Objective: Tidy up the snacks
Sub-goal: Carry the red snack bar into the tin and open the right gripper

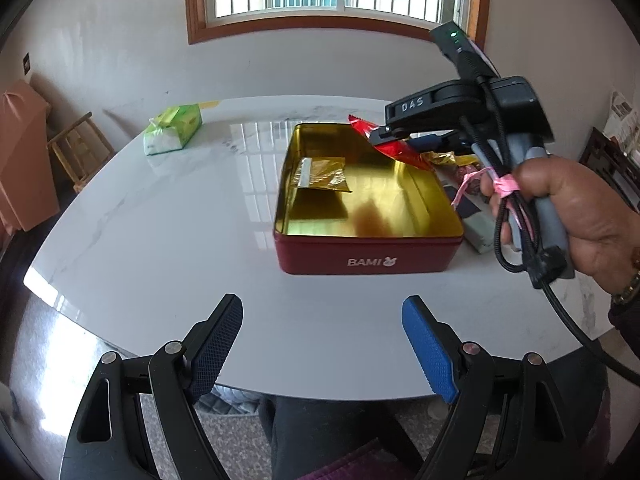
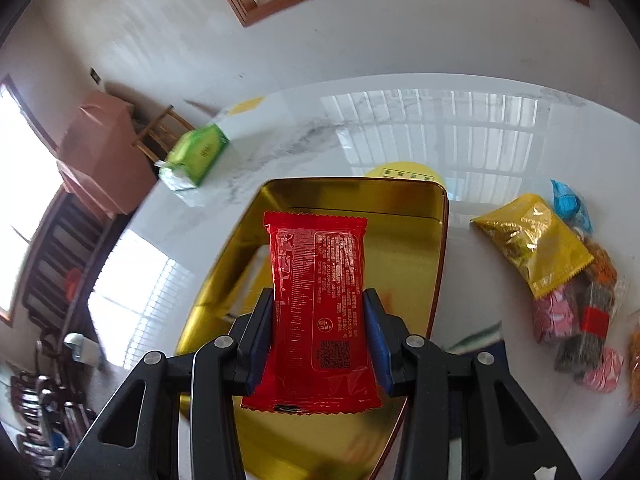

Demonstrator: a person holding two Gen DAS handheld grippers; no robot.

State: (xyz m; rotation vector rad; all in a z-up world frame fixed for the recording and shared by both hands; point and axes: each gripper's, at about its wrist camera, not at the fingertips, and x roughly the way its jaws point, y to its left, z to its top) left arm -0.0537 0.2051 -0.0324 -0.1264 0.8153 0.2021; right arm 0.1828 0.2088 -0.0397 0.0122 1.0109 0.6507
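A red tin [image 1: 366,254] with a gold inside stands open on the white table; a gold packet [image 1: 322,176] lies in its far left corner. My right gripper [image 2: 318,312] is shut on a red snack packet [image 2: 320,280] and hangs over the tin [image 2: 438,248]. In the left wrist view that packet [image 1: 394,146] hovers above the tin's far right edge, with the right gripper [image 1: 390,136] held by a hand [image 1: 576,208]. My left gripper [image 1: 322,340] is open near the table's front edge, nothing between its fingers.
Loose snacks lie right of the tin: a gold packet [image 2: 532,240], a blue packet [image 2: 568,204], pink and dark packets [image 2: 580,320]. A green tissue pack [image 1: 172,130] sits at the far left of the table [image 1: 160,240]. A wooden chair [image 1: 80,150] and a brown bin [image 1: 22,160] stand beyond.
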